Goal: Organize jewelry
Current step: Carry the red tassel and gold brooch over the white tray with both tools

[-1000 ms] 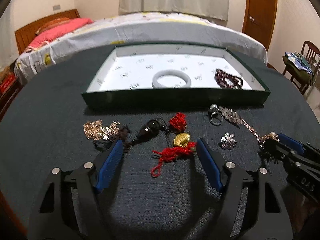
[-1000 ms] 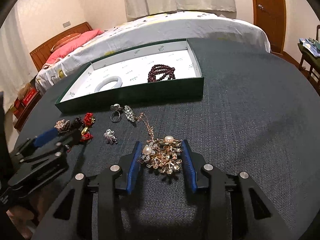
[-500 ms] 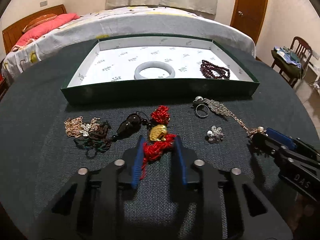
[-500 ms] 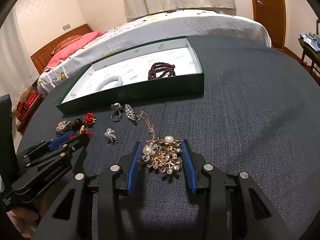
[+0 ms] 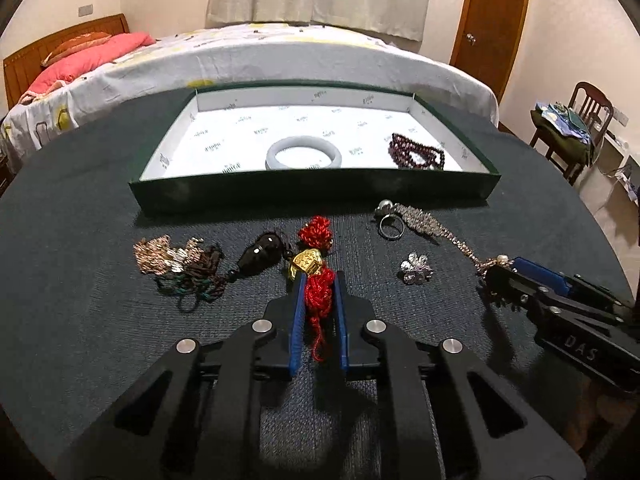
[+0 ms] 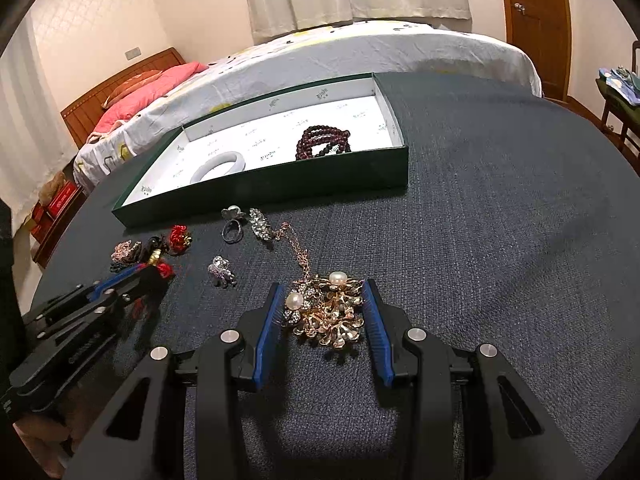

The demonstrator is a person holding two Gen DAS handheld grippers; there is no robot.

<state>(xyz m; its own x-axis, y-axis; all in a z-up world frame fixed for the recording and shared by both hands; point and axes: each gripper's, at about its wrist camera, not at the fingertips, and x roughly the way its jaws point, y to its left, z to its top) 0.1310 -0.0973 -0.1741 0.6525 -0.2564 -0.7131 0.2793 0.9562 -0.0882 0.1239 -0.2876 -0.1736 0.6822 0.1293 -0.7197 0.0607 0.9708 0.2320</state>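
Both grippers are seen low over the dark round table (image 6: 500, 220). Left gripper (image 5: 319, 280): its jaws have just been closing and are now pressed on the red knotted cord (image 5: 319, 294) lying on the table, the cord's gold charm (image 5: 305, 263) just beyond the tips. Right gripper (image 6: 325, 294): its jaws are held apart on either side of the gold flower pendant with pearls (image 6: 326, 312); whether the pads touch it cannot be made out.

Beyond them the green tray (image 5: 312, 196) is set, with a pale bangle (image 5: 304, 153) and a dark red bead bracelet (image 5: 418, 152) inside, both partly hidden by its near wall. Between tray and grippers are laid a tangle of chain and dark cord (image 5: 176, 260), a black pendant (image 5: 262, 254), a silver ring (image 5: 390, 226) and a small silver brooch (image 5: 416, 272). The pendant's chain (image 6: 294, 246) is only faintly traced.
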